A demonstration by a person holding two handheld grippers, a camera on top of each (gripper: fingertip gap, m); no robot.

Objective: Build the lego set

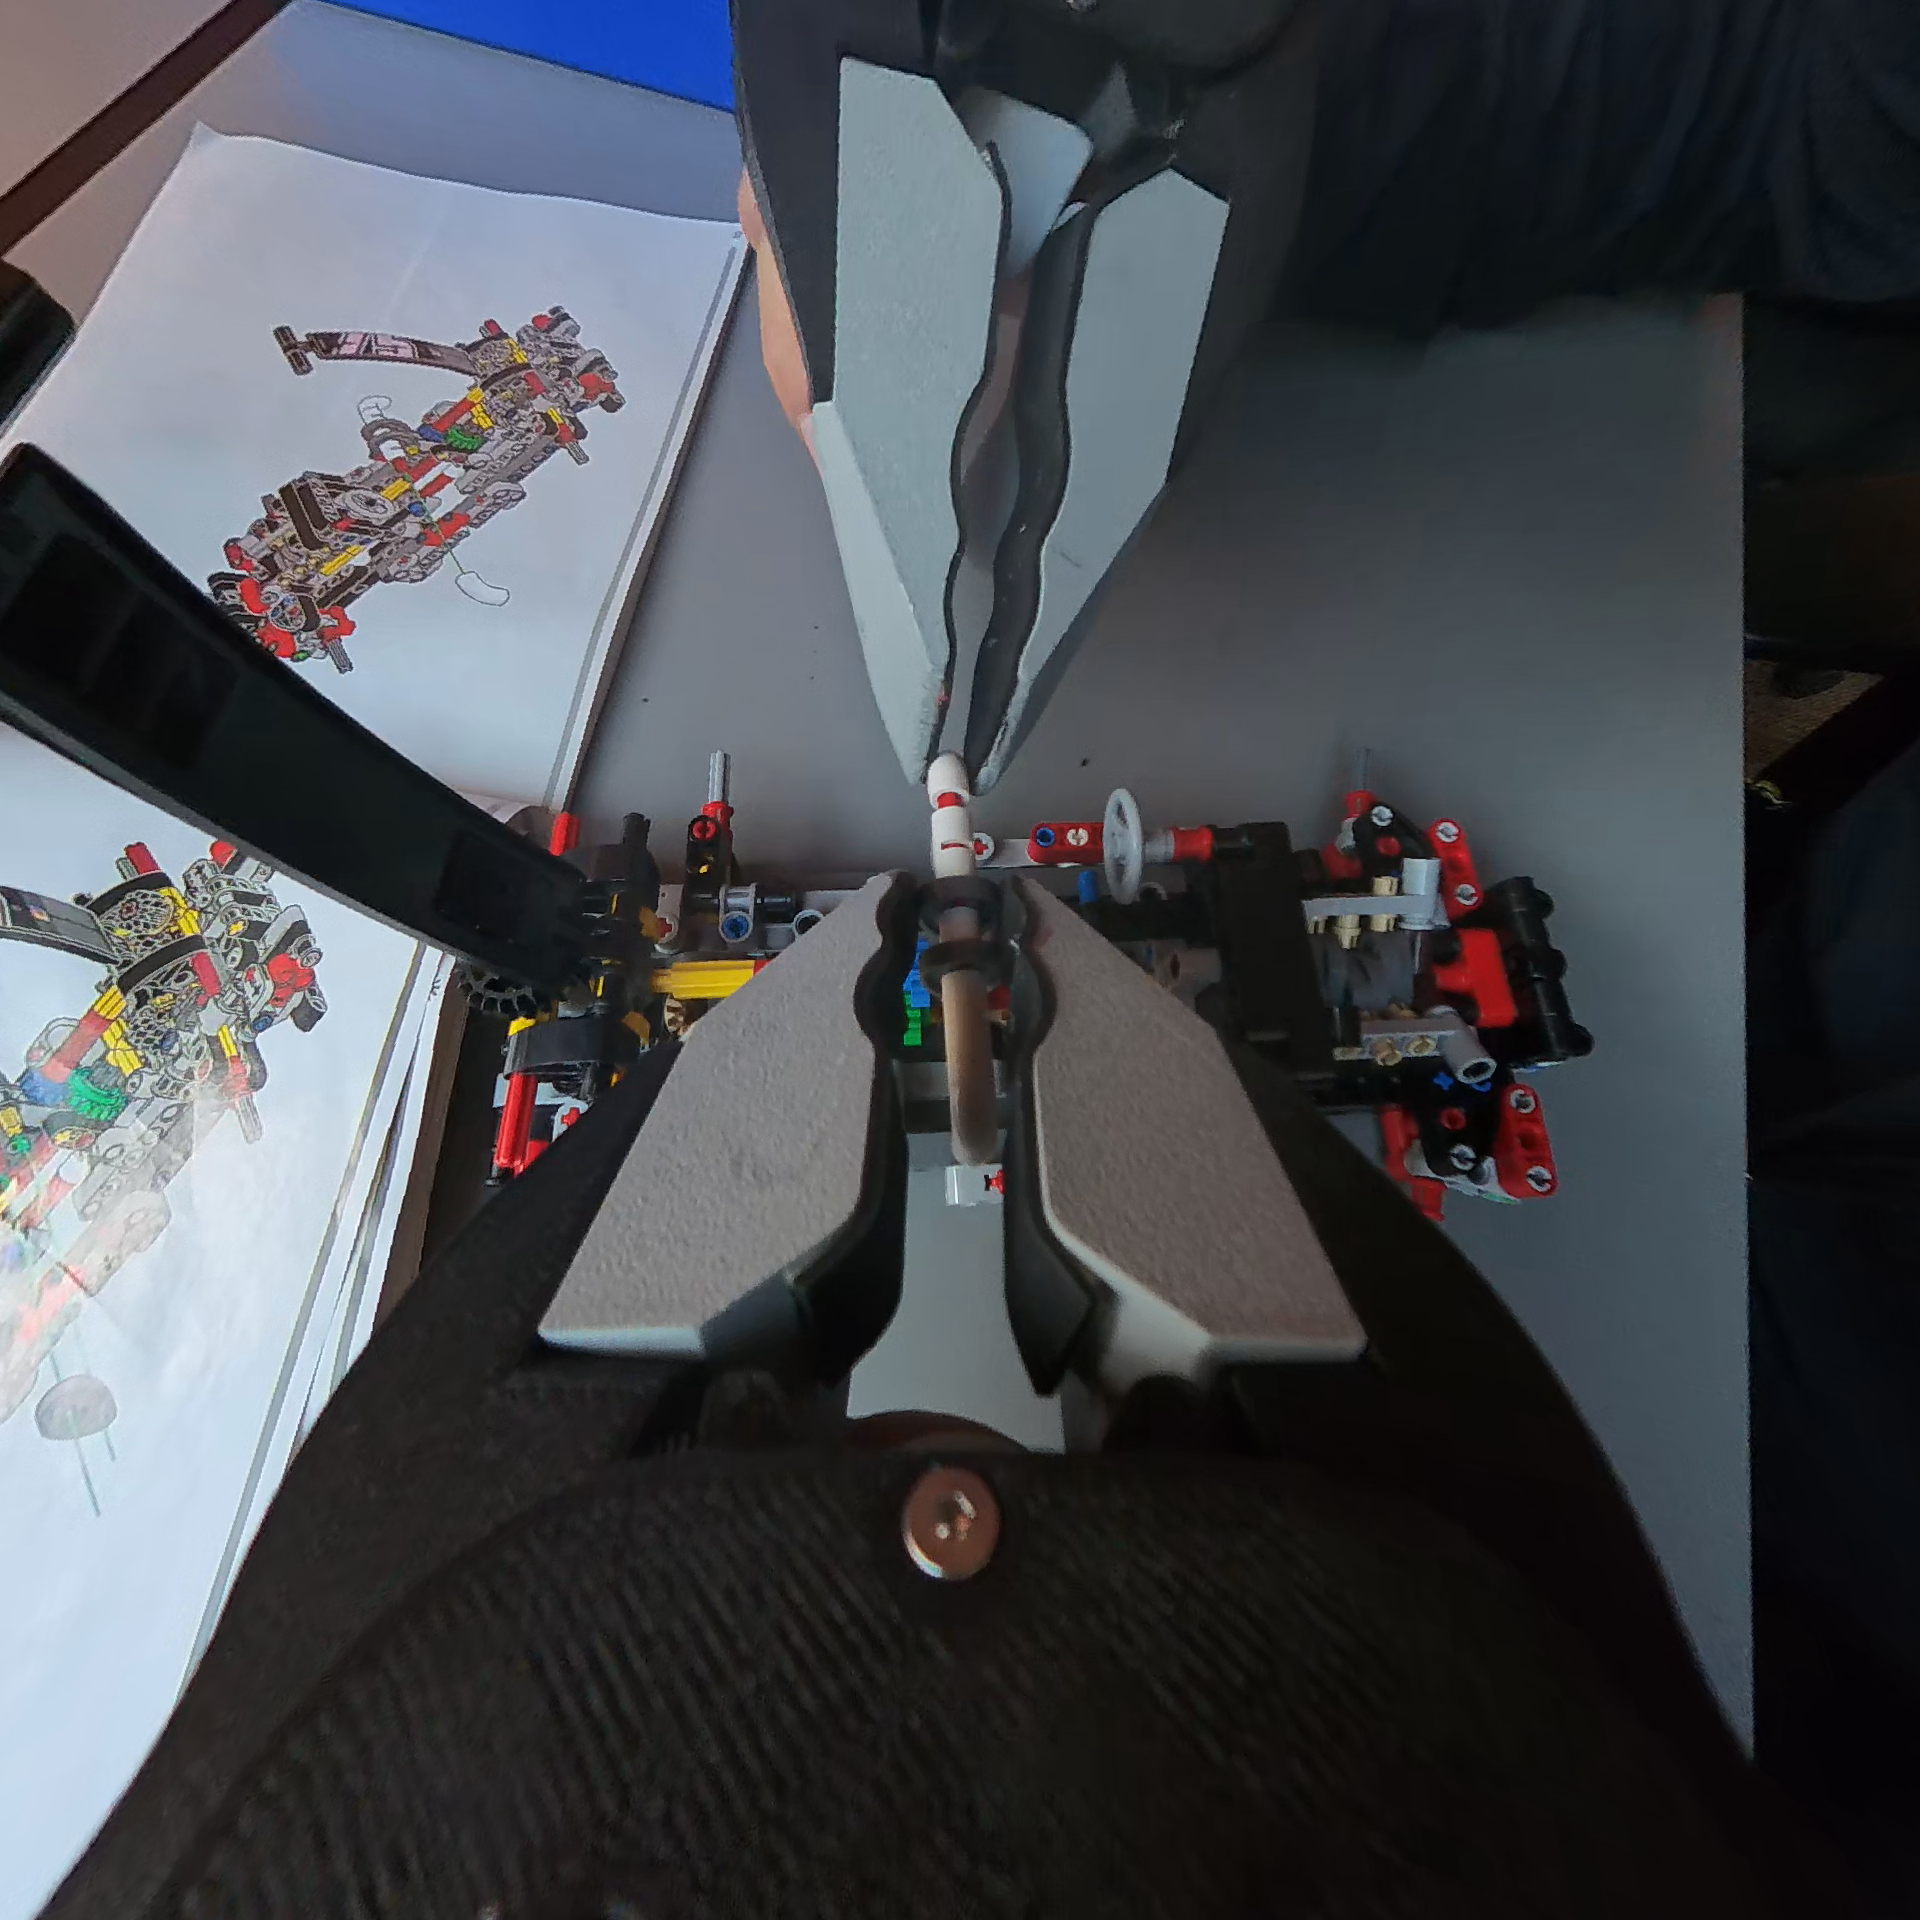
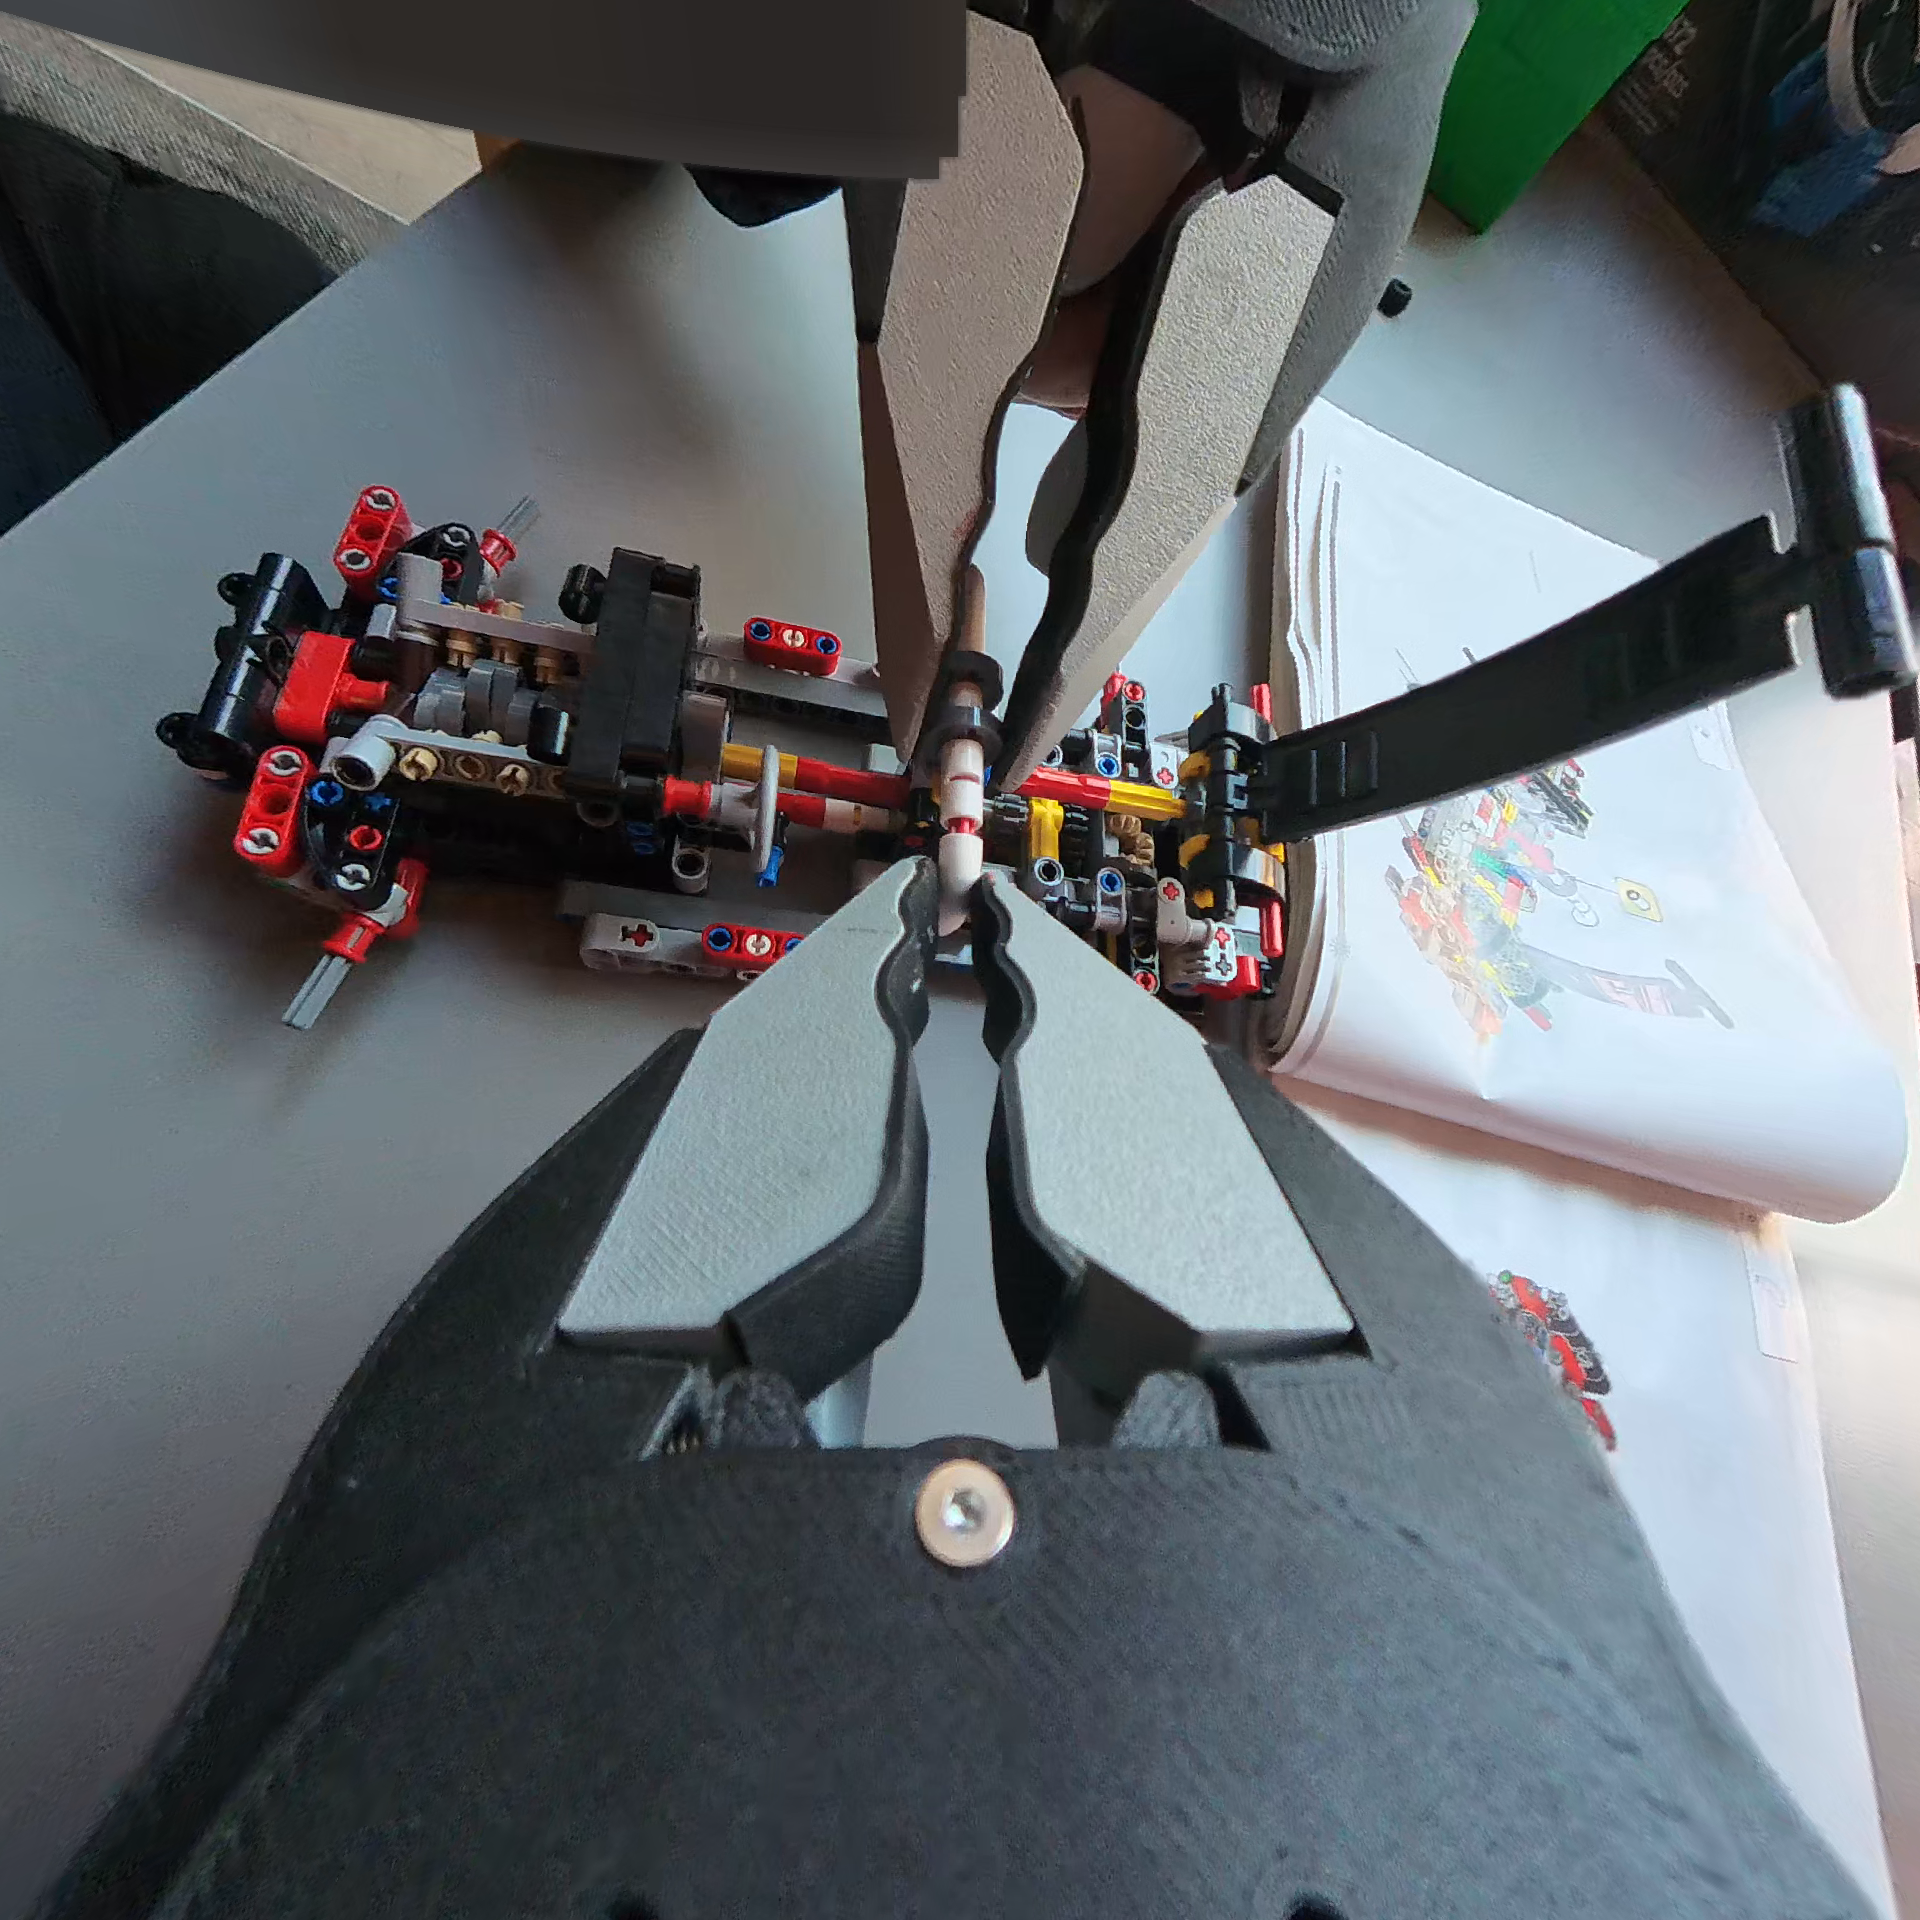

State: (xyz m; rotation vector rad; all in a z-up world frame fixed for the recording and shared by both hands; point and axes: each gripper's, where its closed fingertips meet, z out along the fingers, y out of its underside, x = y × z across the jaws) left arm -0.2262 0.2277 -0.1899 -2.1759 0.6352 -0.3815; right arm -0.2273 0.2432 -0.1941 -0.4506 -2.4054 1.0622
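Note:
A thin rod assembly hangs between my two grippers above a black, red and yellow brick-built vehicle model (image 1: 1299, 935). My left gripper (image 1: 958, 904) is shut on its tan axle (image 1: 964, 1039) at the dark rings (image 1: 961, 961). My right gripper (image 1: 951, 774) comes from the opposite side and is shut on the far white connector (image 1: 951, 831), which has red bands. In the right wrist view my right gripper (image 2: 956, 894) pinches the white connector (image 2: 958, 868). There my left gripper (image 2: 961, 753) clamps the dark rings (image 2: 968, 717) just above the model (image 2: 623, 748).
A long black beam (image 1: 260, 748) sticks out from the model's end over an open instruction booklet (image 1: 364, 416); both also show in the right wrist view, the beam (image 2: 1558, 675) over the booklet (image 2: 1610, 1039). The grey table (image 2: 520, 416) carries it all. A green box (image 2: 1538, 94) stands behind. My left and right fingertips are right by each other.

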